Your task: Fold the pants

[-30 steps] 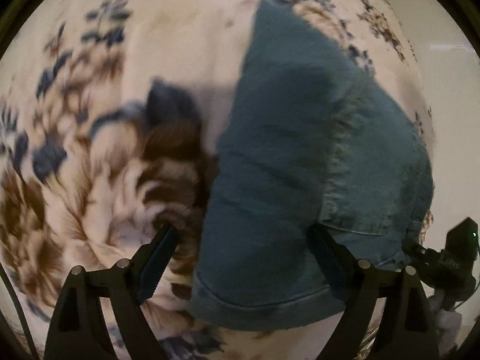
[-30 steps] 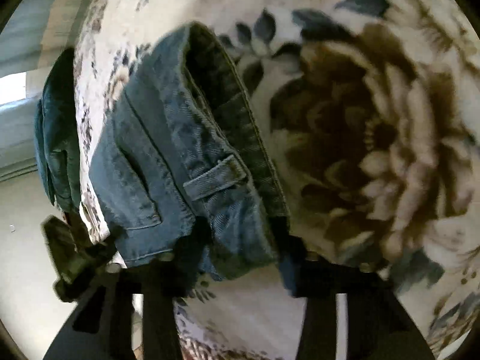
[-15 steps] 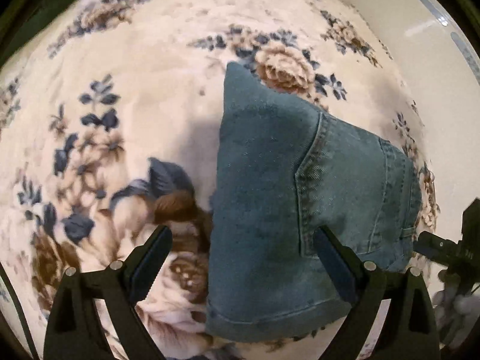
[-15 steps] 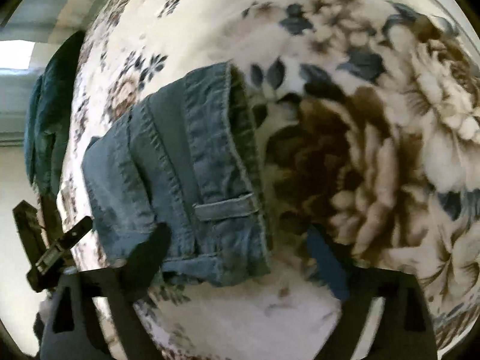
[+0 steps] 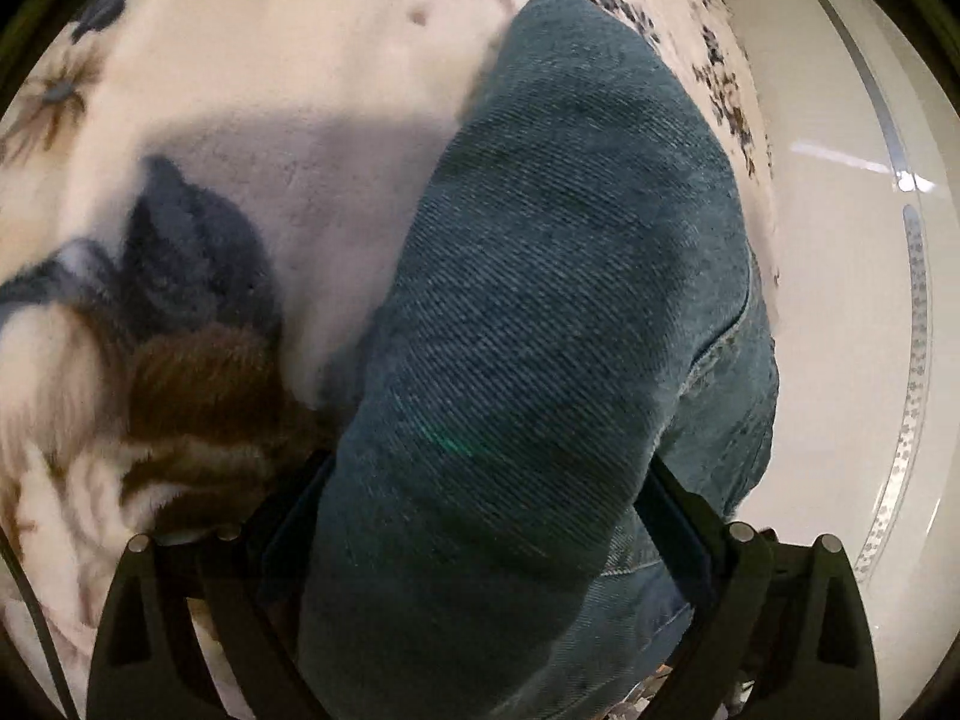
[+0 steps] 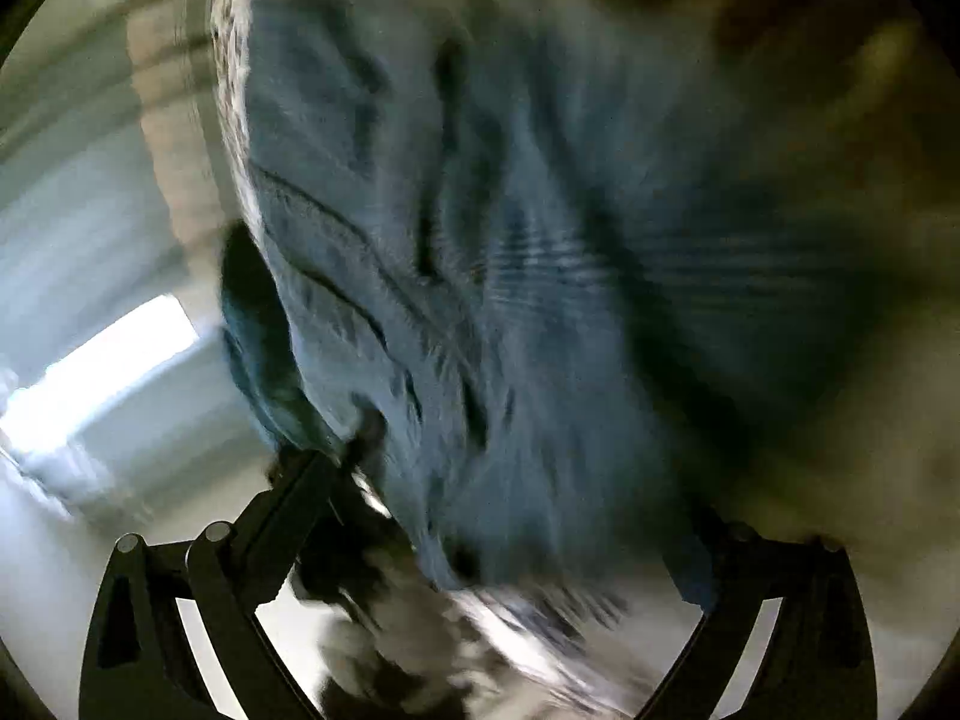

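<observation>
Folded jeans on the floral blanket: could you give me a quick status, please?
Both grippers open, straddling folded jeans. Jeans flat on floral blanket, near its edge. Right view blurred; nothing seen in the way.

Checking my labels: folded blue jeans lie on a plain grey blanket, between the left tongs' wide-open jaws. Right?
Not quite: the blanket is cream with blue and brown flowers, not plain grey, as the left wrist view shows. The folded blue jeans do lie on it, between the left tongs' wide-open jaws.

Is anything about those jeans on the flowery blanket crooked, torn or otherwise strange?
Nothing looks torn or spilled. The folded jeans lie at the floral blanket's edge, by the drop to the pale floor, one end bulging between the left gripper's open fingers. The right view is too blurred to judge.
</observation>
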Available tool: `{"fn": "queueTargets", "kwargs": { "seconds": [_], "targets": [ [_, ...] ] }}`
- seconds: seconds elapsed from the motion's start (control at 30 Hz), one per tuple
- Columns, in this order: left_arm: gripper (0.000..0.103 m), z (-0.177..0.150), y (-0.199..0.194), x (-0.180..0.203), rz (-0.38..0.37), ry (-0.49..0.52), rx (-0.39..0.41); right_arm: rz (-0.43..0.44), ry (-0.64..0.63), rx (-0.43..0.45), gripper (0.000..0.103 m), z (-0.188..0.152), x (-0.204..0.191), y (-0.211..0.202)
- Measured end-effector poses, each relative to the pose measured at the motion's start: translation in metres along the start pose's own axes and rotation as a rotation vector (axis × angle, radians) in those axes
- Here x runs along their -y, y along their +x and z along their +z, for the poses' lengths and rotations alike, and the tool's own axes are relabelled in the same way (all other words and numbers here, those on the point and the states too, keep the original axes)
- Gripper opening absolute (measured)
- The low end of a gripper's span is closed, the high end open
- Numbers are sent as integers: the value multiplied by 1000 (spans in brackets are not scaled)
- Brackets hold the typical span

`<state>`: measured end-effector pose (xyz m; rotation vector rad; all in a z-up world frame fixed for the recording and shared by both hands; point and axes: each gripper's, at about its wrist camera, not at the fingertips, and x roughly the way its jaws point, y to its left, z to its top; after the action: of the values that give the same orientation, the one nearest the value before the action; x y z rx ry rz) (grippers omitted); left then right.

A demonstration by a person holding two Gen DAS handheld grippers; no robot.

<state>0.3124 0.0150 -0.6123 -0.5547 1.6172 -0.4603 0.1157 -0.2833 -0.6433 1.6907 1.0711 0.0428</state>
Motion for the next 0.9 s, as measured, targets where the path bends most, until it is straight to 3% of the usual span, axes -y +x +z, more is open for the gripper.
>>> {"fn": "queueTargets", "kwargs": {
  "seconds": [0.13,0.17,0.2,0.27,0.3,0.37,0.47,0.57,0.63,0.73,0.8,0.9],
  "targets": [
    [97,-3,-6,-4,-31,-16,1,107,62,81,101,7,-1,13],
    [97,-4,-6,-4,-28,-12,-7,101,33,74,99,6,-5,12],
    [98,-3,-5,-3,-18,0,-16,75,5,68,95,5,-7,12],
    [99,-1,-4,1,-2,25,-32,-59,-81,7,75,2,-9,11],
    [99,1,-3,3,3,33,-39,-104,-110,-43,75,0,-9,8],
    [99,1,-7,11,22,66,-50,-175,-149,-74,78,0,-12,-11],
    [99,7,-7,29,66,160,-42,-250,-187,-9,93,8,-27,-55],
    [99,15,1,32,75,186,-61,-228,-213,28,96,34,-39,-68],
    [99,24,7,32,54,178,-92,-239,-216,-16,98,62,-40,-56],
    [103,33,14,36,55,193,-127,-250,-250,-157,103,92,-51,-24],
    [103,35,17,39,55,202,-134,-286,-287,-235,103,94,-64,-7],
    [103,34,15,38,55,204,-128,-202,-413,-304,103,77,-103,-6]
  ]
}}
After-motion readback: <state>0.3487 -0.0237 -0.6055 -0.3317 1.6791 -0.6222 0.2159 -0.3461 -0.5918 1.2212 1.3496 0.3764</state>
